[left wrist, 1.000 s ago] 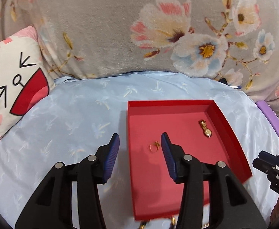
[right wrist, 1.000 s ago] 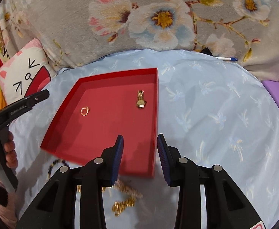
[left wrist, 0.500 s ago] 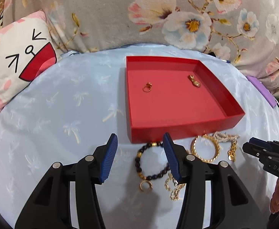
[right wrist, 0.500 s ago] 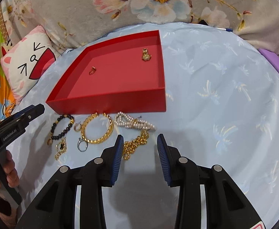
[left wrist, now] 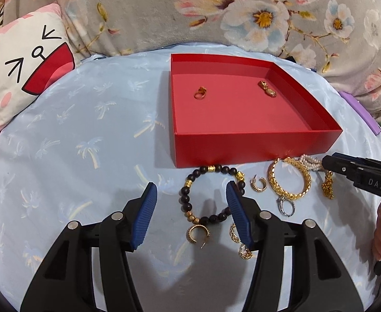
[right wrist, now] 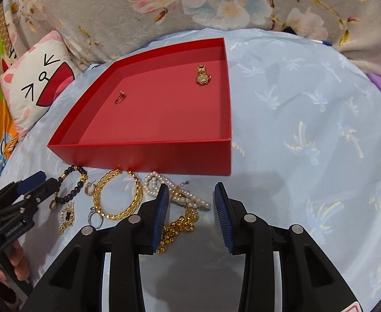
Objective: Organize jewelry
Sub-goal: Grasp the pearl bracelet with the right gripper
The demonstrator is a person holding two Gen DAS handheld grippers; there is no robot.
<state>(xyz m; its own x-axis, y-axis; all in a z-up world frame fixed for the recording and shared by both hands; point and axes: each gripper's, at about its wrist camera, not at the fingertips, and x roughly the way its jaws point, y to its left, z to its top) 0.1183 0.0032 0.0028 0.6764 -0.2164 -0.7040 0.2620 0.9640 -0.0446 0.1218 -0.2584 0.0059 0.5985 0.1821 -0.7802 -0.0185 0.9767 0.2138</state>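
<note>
A red box (left wrist: 255,148) (right wrist: 151,156) lies on the pale blue sheet with a gold ring (left wrist: 199,93) (right wrist: 119,97) and a gold watch (left wrist: 267,89) (right wrist: 203,76) inside. Loose jewelry lies along its near wall. My left gripper (left wrist: 191,189) hovers over a black bead bracelet (left wrist: 202,170); its jaws are opening and the pads press on nothing. My right gripper (right wrist: 191,189) stands open above a pearl bracelet (right wrist: 195,201) and a gold chain (right wrist: 180,227). A gold chain bangle (right wrist: 138,189), a silver ring (right wrist: 95,217) and a gold hoop earring (left wrist: 259,184) lie between the two grippers.
A cat-face cushion (left wrist: 26,70) sits at the left, and a floral blanket (left wrist: 164,7) rises behind the box. A purple object (left wrist: 359,114) lies at the right edge and a pen (right wrist: 320,42) at the back right. Bare sheet (right wrist: 307,130) stretches right of the box.
Both grippers have drawn back from over the box and sunk towards the jewelry in front of it. The left jaws have widened; the right jaws look the same.
</note>
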